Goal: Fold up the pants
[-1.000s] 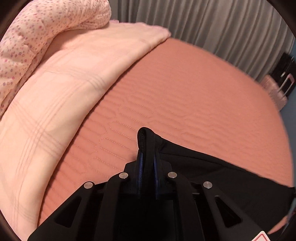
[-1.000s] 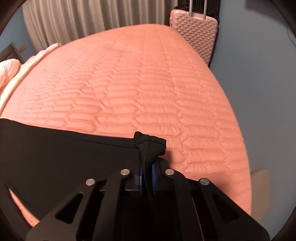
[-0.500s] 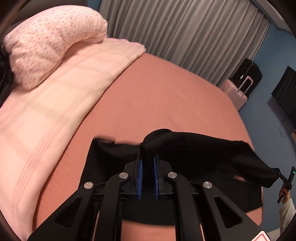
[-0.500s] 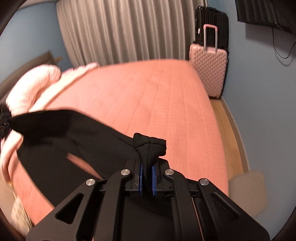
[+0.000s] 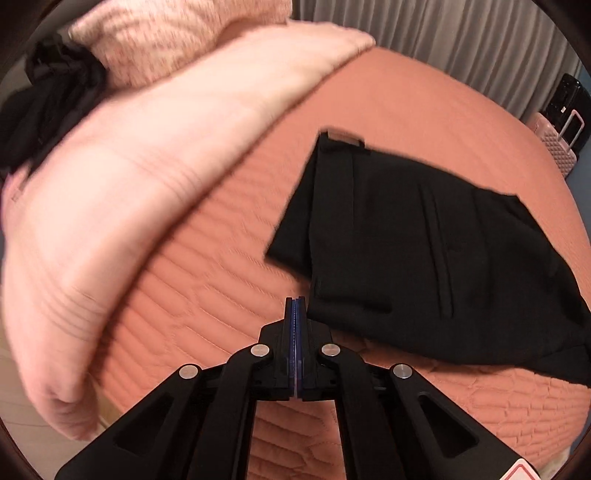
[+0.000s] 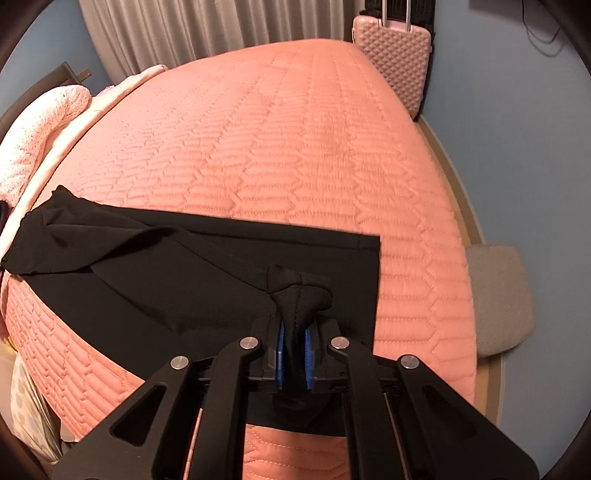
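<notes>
Black pants (image 5: 424, 258) lie on the salmon quilted bed (image 5: 221, 280), waistband end toward the pillow side. My left gripper (image 5: 294, 301) is shut with its blue pads together and no cloth between them; its tips sit just left of the pants' near corner. In the right wrist view the pants (image 6: 177, 280) stretch across the bed's front edge, with one leg folded over at the left. My right gripper (image 6: 293, 328) is shut on a bunched hem of the pants, which pokes up between the pads.
A pale pink blanket (image 5: 140, 177) and a dotted pillow (image 5: 177, 33) lie at the bed's left, with another dark garment (image 5: 55, 85) beside them. A pink suitcase (image 6: 395, 48) stands by the curtain. A grey stool (image 6: 502, 299) stands at the bed's right edge.
My left gripper held a fold of the pants before and now holds nothing; the pants have come down flat on the bed. My right gripper keeps its hold and has moved back with the hem.
</notes>
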Tool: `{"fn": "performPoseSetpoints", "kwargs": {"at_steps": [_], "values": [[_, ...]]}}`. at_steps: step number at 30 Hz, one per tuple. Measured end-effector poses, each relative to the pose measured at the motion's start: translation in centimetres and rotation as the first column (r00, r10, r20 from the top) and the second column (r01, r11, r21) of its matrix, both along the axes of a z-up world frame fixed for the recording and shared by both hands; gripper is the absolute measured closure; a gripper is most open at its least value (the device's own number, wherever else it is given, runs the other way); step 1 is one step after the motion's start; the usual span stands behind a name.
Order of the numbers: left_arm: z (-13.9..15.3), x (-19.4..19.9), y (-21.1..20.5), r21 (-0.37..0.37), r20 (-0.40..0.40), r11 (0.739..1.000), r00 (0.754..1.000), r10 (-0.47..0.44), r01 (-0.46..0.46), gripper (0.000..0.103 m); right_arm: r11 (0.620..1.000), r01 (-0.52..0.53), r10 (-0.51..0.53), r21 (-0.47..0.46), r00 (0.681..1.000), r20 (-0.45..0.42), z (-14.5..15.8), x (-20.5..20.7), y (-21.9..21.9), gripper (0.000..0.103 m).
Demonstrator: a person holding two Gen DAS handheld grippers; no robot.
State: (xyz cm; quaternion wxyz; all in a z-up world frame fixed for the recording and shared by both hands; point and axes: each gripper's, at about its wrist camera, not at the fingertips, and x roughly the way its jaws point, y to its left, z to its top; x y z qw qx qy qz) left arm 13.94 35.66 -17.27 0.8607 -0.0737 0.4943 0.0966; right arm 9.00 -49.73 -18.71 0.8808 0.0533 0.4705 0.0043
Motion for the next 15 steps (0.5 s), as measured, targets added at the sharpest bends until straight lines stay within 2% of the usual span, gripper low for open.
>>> {"fn": "performPoseSetpoints", "kwargs": {"at_steps": [2,4,6,8,9,10,12,13,14,15], "values": [[2.7,-0.3,-0.8,0.090,0.051,0.996,0.999,0.003,-0.008,0.103,1.000,0.001,-0.001,-0.008,1.000,0.011,0.3,0.0,0.7,0.095],[4.7,-0.5,-2.6,0.124,0.082,0.992,0.996,-0.024,0.014,0.102,1.000,0.005,-0.005,-0.005,1.000,0.014,0.6,0.0,0.9,0.094],[6.5,-0.3,-6.2,0.149,0.100,0.986,0.990,-0.097,0.081,0.099,1.000,0.018,-0.018,0.006,1.000,0.018,0.4,-0.2,1.0,0.094],[7.0,0.1,-10.4,0.158,0.099,0.974,0.979,-0.179,0.162,0.096,1.000,0.027,-0.027,0.005,0.999,0.029,0.5,-0.4,1.2,0.094],[6.7,0.4,-12.7,0.147,0.093,0.968,0.972,-0.217,0.202,0.085,1.000,0.030,-0.030,-0.001,0.999,0.029,0.3,-0.4,1.2,0.094],[6.1,0.6,-14.7,0.136,0.084,0.965,0.968,-0.238,0.226,0.070,0.999,0.029,-0.028,-0.022,0.999,0.023,0.2,-0.3,1.3,0.094],[3.5,1.2,-19.0,0.120,0.038,0.949,0.954,-0.297,0.291,0.066,0.997,0.005,-0.002,-0.082,0.999,0.034,1.0,0.0,1.7,0.094],[2.4,1.1,-20.3,0.131,0.013,0.943,0.951,-0.310,0.306,0.066,0.994,-0.004,0.012,-0.108,0.997,0.075,2.5,0.0,1.9,0.094],[1.1,1.4,-21.5,0.147,-0.018,0.936,0.947,-0.321,0.321,0.066,0.993,-0.013,0.029,-0.117,0.991,0.134,4.3,-0.2,2.1,0.095],[-0.3,1.6,-22.5,0.161,-0.050,0.931,0.944,-0.325,0.329,0.066,0.992,-0.031,0.059,-0.120,0.970,0.237,7.3,-1.0,2.6,0.095]]}}
